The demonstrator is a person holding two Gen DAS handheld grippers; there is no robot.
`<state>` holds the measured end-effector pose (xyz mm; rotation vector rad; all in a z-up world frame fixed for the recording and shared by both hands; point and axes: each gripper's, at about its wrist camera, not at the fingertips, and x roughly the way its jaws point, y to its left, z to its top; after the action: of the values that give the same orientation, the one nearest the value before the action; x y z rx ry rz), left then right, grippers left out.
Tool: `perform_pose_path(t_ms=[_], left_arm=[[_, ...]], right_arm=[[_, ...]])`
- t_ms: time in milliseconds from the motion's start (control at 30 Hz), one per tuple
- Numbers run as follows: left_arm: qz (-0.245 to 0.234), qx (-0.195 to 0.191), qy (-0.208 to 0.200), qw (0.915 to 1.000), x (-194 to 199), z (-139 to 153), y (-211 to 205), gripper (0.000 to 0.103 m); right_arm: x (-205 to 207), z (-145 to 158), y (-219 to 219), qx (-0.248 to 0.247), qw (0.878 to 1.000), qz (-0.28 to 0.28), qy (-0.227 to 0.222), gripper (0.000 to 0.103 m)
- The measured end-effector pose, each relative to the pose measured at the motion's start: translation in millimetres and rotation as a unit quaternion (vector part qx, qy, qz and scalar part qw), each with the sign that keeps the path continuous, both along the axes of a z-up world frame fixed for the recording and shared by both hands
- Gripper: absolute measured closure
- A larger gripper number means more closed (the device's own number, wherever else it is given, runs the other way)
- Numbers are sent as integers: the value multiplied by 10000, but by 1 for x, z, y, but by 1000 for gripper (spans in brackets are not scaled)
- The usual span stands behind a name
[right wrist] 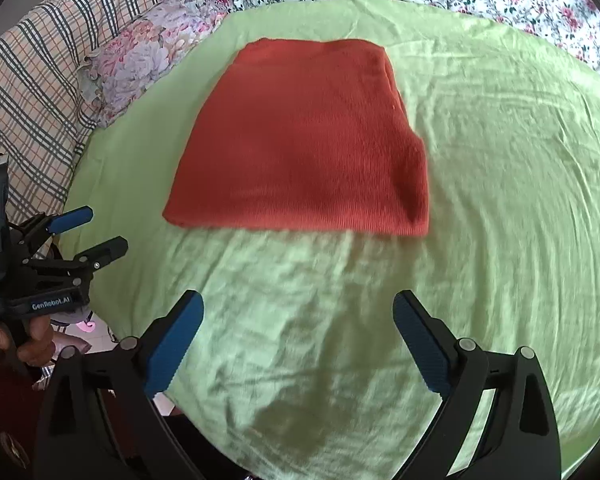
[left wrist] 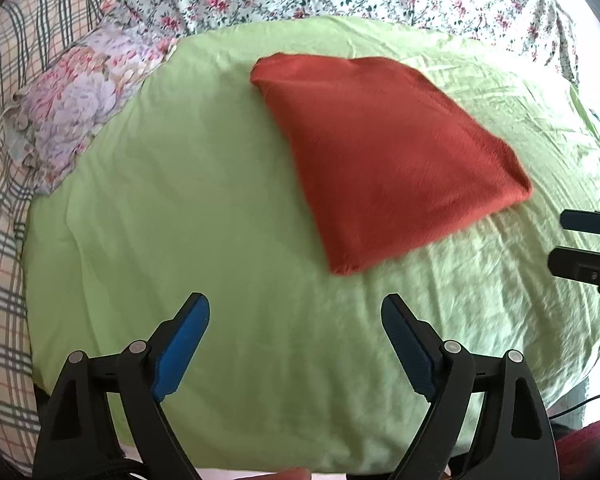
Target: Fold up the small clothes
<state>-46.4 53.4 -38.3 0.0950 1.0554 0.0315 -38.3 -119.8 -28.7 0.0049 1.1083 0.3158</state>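
Rust-red garment point(right wrist: 300, 140) folded, flat on green sheet point(right wrist: 500, 200). L gripper point(left wrist: 296, 312) & R gripper point(right wrist: 298, 312): fingers spread wide, empty, apart from garment.

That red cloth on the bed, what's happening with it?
A person is folding small clothes with a hand-held gripper in each hand. The red cloth already lies folded into a neat flat shape on the green sheet. The left hand-held gripper and the right hand-held gripper are both open, apart from the cloth and holding nothing.
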Motion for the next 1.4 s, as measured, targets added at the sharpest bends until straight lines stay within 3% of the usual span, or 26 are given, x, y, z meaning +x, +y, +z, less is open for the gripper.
perform_pose_path(t_ms=[333,833,1400], left_arm=[[-99,52,-11,9999,33,7,-7,13],[25,-181,85,9998,71,9,-14,12],[30,-129,337,9993,88,4,-20,12]], right_arm=[[40,3,2,-6,9998,174,-19,5],[87,3,-7,131,9998,140,107,5],[104,0,-10,157,9992,223,283,5]])
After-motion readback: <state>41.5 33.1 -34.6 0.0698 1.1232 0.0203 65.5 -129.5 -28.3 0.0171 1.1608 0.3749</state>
